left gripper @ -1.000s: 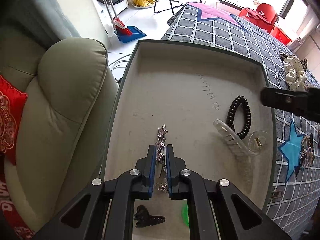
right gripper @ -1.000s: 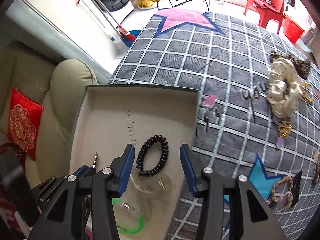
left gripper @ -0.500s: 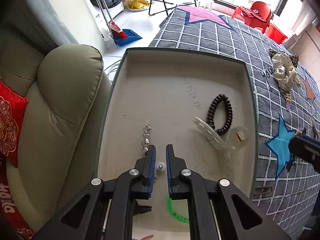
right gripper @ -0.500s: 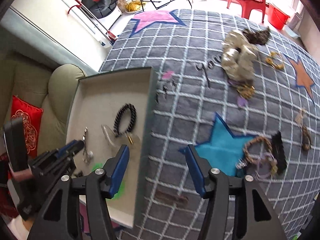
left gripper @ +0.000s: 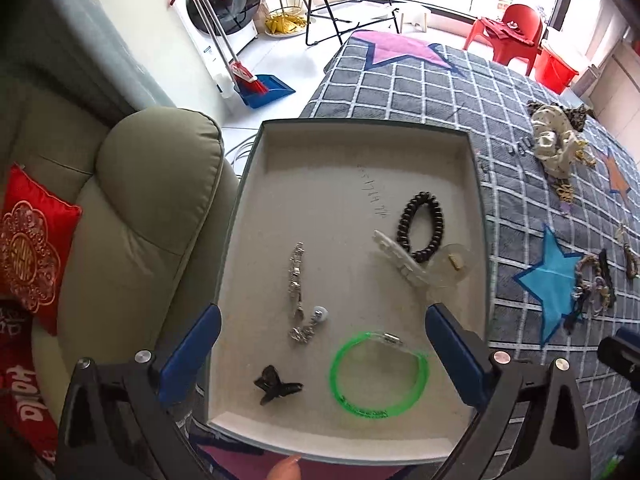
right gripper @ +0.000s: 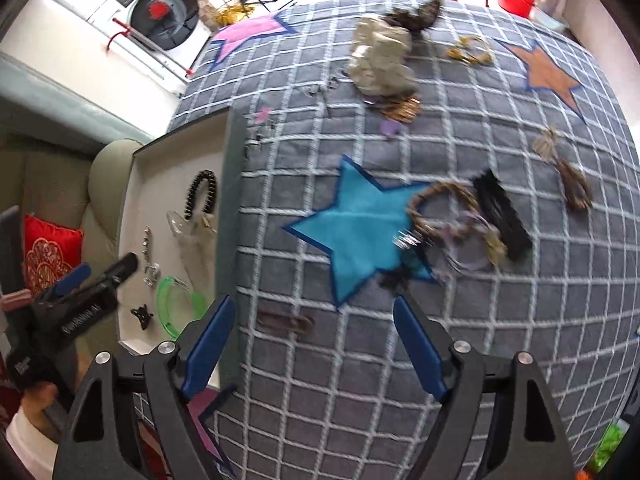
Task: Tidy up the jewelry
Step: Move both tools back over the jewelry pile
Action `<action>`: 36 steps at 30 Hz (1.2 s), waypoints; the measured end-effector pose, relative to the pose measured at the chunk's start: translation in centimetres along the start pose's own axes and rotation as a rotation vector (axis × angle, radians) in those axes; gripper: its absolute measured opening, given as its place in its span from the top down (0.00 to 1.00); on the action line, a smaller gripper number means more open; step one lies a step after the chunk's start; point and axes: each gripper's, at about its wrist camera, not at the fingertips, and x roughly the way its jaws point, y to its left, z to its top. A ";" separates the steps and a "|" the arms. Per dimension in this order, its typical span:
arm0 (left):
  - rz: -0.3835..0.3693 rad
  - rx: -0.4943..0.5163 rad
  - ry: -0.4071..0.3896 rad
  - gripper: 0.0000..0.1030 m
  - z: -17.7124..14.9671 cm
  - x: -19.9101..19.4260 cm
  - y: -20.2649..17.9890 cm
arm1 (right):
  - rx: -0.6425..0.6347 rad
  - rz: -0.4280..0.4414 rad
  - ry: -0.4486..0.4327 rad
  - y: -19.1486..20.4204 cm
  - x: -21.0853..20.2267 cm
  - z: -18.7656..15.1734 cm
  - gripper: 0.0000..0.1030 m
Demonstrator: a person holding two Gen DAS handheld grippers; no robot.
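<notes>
A shallow beige tray point(left gripper: 360, 125) lies on the checked blanket. In it are a silver chain point(left gripper: 297, 280), a green bangle point(left gripper: 378, 374), a black butterfly clip point(left gripper: 276, 385), a clear claw clip point(left gripper: 404, 264) and a black spiral hair tie point(left gripper: 421, 226). My left gripper point(left gripper: 322, 320) hangs above the tray's near end; its jaws are opening wide and nothing is between them. My right gripper point(right gripper: 314, 304) is over the blanket just right of the tray wall point(right gripper: 230, 200). Its jaws are also opening and empty, with a brown hair clip point(right gripper: 286, 322) lying below them.
More pieces lie on the blanket point(right gripper: 520, 320): a braided bracelet point(right gripper: 440, 208), a black comb clip point(right gripper: 500, 212), a cream scrunchie point(right gripper: 380, 60) and gold bits point(right gripper: 470, 50). A green sofa arm point(left gripper: 152, 208) with a red cushion point(left gripper: 32, 248) borders the tray's left side.
The left gripper let go of the silver chain, which now lies in the tray, and rose with its jaws spread wide. The right gripper swung from the tray out over the blanket, its jaws widening.
</notes>
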 end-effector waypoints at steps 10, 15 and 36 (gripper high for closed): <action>-0.089 0.120 0.040 0.00 -1.8 -2.1 -4.6 | 0.126 -0.056 0.066 -6.8 -0.8 -3.9 0.16; -0.132 0.202 0.027 0.00 -2.9 -3.6 -8.6 | 0.191 -0.099 0.095 -10.1 -1.2 -5.5 0.16; -0.304 0.303 0.126 0.11 -3.3 -1.6 -22.7 | 0.261 -0.165 0.025 -18.9 -3.4 -2.8 0.16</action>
